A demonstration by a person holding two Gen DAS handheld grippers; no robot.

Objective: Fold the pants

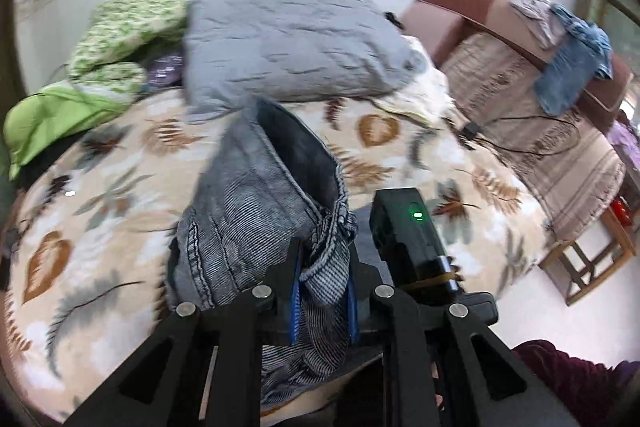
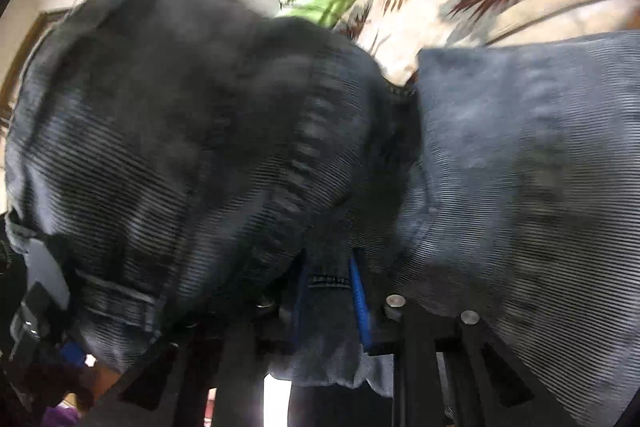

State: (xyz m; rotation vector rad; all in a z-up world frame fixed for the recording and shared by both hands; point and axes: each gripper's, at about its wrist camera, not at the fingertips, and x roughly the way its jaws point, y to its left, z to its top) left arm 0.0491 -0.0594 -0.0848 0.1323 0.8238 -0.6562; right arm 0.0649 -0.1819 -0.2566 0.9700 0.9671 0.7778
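Observation:
The grey denim pants (image 1: 256, 211) hang bunched above the leaf-patterned bed (image 1: 100, 187). My left gripper (image 1: 322, 291) is shut on a seamed fold of the denim, which sits pinched between its blue pads (image 1: 295, 301). In the right wrist view the same pants (image 2: 192, 147) fill most of the picture, blurred and very close. My right gripper (image 2: 330, 301) is shut on a stitched edge of the cloth, held between its blue pads (image 2: 359, 307). A black gripper body with a green light (image 1: 412, 239) shows just right of the left fingers.
A grey pillow (image 1: 292, 47) lies at the head of the bed, with green patterned bedding (image 1: 124, 35) left of it. A brown sofa (image 1: 520, 75) with blue cloth (image 1: 572, 67) draped on it stands to the right. A black cable (image 1: 520, 143) crosses the sofa seat.

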